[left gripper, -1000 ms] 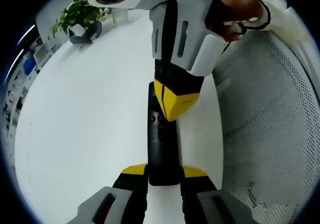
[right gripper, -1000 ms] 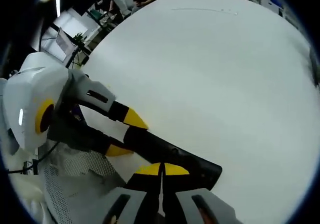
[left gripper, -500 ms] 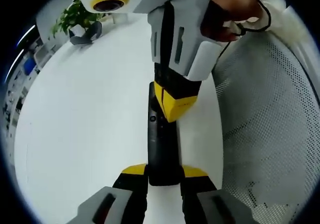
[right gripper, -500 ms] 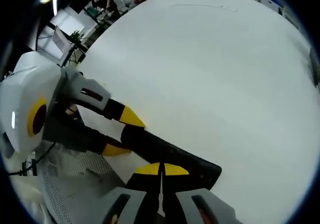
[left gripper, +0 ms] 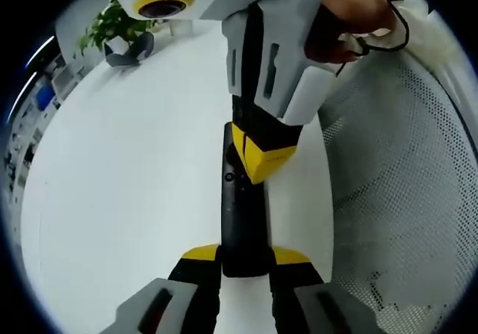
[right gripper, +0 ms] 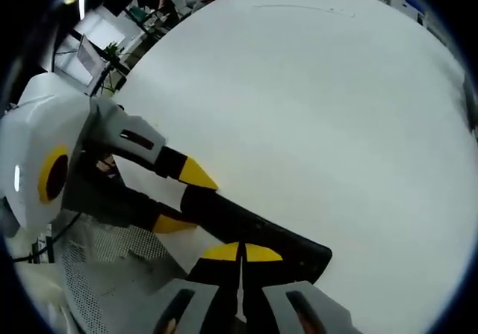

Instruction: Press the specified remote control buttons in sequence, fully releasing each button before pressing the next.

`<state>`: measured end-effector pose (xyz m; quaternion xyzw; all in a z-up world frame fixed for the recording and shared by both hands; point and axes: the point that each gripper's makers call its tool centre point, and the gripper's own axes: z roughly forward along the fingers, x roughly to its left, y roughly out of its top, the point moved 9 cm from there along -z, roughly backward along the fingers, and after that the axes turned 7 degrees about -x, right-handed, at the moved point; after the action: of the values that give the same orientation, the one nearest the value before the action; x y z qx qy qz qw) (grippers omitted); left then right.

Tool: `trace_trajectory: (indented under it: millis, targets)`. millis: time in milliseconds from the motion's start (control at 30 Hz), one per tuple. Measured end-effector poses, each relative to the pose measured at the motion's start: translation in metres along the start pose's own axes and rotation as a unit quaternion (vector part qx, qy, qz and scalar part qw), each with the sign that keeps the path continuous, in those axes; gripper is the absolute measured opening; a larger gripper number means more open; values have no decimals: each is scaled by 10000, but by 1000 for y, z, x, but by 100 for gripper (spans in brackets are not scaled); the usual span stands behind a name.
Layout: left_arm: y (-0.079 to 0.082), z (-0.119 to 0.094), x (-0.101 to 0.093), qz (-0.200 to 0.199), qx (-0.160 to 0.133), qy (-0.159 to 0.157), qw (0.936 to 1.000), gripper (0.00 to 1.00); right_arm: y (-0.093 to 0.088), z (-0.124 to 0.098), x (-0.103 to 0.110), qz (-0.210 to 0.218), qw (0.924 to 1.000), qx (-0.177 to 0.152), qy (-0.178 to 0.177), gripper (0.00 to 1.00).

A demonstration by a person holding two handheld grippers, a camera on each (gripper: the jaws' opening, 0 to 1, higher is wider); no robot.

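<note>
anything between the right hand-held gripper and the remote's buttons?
Nothing visible. The right hand-held gripper, jaws shut, has its yellow tips right at the button face of the slim black remote control, while the left hand-held gripper clamps the remote's near end on the white table.

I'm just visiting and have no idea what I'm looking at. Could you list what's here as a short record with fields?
Surface: white table
Main item: black remote control, lying on the table
Left tool: its yellow tips sit on either side of the remote's near end, holding it
Right tool: jaws closed, tips down on the remote's upper face
Person: a hand holds the right tool
Background: potted plant at the table's far edge
</note>
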<state>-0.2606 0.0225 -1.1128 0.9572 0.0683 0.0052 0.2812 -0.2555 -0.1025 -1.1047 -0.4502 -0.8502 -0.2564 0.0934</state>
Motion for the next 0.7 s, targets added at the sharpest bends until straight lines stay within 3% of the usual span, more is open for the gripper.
trace_trajectory:
  millis: [100,233,700]
  targets:
    - [0,0,0,-9,4,29,10000,22,-1,0,-3,363,9992,-102,134,0]
    - [1,1,0,-9,35,28,10000,22,-2,0,-8,500,9984,-117,242,0]
    - [1,1,1,-16,20,17,10000,22,-1,2,-10,557,9980,-76,271,0]
